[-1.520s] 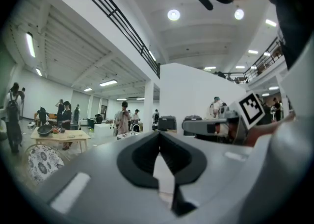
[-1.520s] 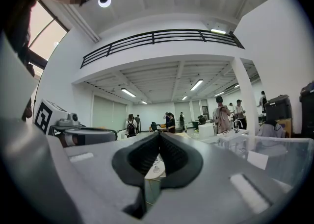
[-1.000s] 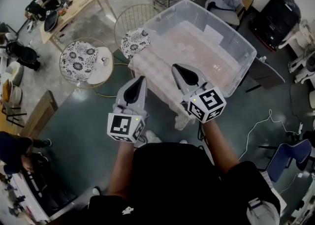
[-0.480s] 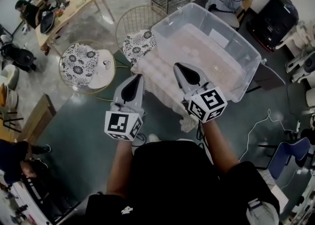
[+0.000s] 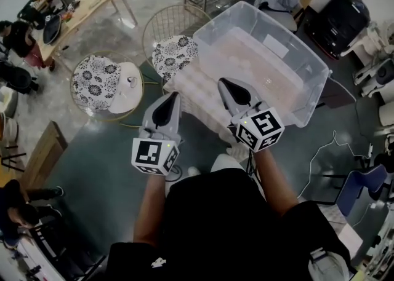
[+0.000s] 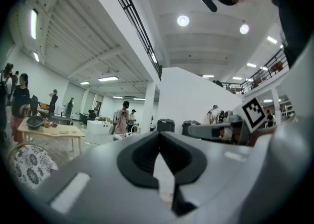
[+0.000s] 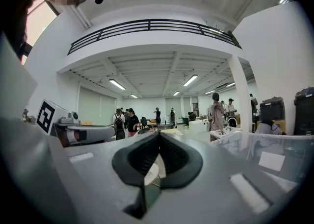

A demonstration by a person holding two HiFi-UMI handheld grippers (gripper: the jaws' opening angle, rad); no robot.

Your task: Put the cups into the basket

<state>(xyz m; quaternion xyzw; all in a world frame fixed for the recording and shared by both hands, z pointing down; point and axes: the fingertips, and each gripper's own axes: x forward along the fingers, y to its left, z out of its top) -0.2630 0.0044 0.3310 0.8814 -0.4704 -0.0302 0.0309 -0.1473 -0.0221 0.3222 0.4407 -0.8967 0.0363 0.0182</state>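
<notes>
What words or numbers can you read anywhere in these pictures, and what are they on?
No words or numbers can be read anywhere.
Left cube and right cube: only black-and-white square patterns, no letters.
White label on the clear bin: too small to read.

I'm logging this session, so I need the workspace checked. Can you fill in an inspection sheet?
Surface: pale table, detail blurred.
Job's things: clear plastic bin, open-topped; cups too blurred to pick out.
Clutter: nothing seen.
Grippers: left gripper and right gripper both shut, empty.
Cables: white cable on the floor at right.
Surroundings: two floral-cushioned wire chairs, wooden table, people at left.
</notes>
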